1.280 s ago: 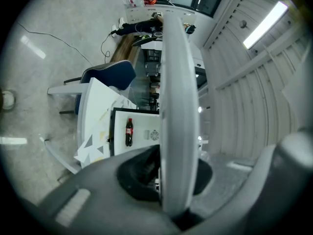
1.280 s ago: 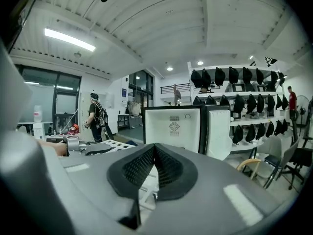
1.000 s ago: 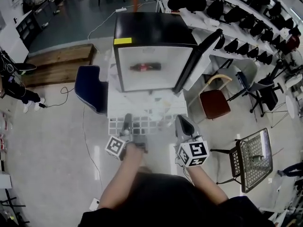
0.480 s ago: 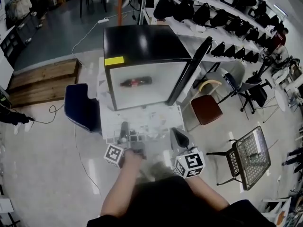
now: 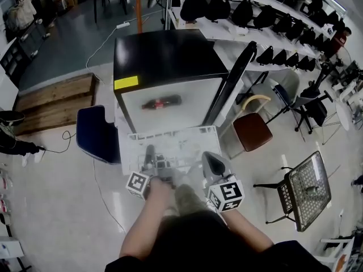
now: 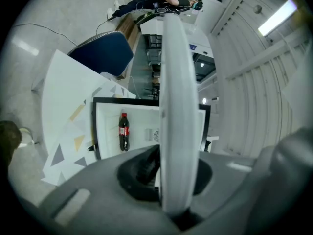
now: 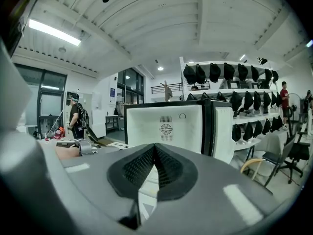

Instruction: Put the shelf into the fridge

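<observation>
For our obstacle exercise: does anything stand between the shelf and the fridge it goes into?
The door stands open and nothing lies between the shelf and the fridge. A bottle lies inside; whether it blocks the slot is unclear.

Your L: blue chair (image 5: 93,135), wood platform (image 5: 54,95) behind. Your R: brown chair (image 5: 249,132), mesh chair (image 5: 306,188), rack (image 5: 241,26) w/ black bags (image 5: 256,9).

A lab-like workshop hall; wall racks (image 5: 256,32) of black bags; swivel chairs (image 5: 313,103); strip-lit ribbed ceiling (image 7: 146,23).
</observation>
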Available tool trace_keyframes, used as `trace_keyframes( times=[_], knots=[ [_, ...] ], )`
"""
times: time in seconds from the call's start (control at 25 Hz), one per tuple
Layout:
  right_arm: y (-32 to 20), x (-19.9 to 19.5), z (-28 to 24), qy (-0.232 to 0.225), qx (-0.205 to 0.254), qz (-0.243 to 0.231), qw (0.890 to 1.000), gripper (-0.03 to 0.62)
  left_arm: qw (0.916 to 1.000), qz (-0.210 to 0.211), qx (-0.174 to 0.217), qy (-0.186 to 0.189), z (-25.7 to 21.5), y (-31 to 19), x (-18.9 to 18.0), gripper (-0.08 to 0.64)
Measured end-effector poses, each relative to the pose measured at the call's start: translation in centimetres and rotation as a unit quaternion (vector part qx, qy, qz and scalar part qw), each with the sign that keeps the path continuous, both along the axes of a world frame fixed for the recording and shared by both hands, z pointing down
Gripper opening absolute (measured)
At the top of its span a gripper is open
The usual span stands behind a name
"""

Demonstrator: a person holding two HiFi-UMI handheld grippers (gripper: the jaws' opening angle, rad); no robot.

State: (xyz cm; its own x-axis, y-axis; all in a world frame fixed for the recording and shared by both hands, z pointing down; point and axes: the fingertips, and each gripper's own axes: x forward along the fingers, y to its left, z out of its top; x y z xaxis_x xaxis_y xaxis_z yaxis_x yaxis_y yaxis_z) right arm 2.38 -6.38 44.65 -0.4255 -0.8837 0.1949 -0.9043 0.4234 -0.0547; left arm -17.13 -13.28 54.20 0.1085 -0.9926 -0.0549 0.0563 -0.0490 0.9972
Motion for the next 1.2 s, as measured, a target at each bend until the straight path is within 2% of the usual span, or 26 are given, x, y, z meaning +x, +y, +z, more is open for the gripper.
trace_keyframes(
  times=[0.28, 0.48, 0.76, 1.2],
  knots=[
    [-6.0, 2.1, 0.9, -0.012, -0.013, -0.016, 1.000, 0.002, 0.9998, 0.006, -0.010, -0.014, 0.2, -6.2, 2.6, 0.034],
    [-8.9, 2.6, 1.8, -0.021, 0.008, -0.017, 1.000, 0.002, 0.9997, 0.003, -0.012, -0.023, 1.2, -9.4, 3.3, 0.034],
    [-12.5, 2.6, 2.3, -0.031, -0.002, -0.036, 0.999, 0.002, 0.9994, -0.017, -0.025, -0.014, 2.0, -11.5, 3.2, 0.034],
    [-14.8, 3.2, 3.4, -0.036, -0.015, -0.037, 0.999, 0.002, 0.9986, -0.043, -0.031, -0.002, 2.6, -13.3, 2.9, 0.034]
  ],
)
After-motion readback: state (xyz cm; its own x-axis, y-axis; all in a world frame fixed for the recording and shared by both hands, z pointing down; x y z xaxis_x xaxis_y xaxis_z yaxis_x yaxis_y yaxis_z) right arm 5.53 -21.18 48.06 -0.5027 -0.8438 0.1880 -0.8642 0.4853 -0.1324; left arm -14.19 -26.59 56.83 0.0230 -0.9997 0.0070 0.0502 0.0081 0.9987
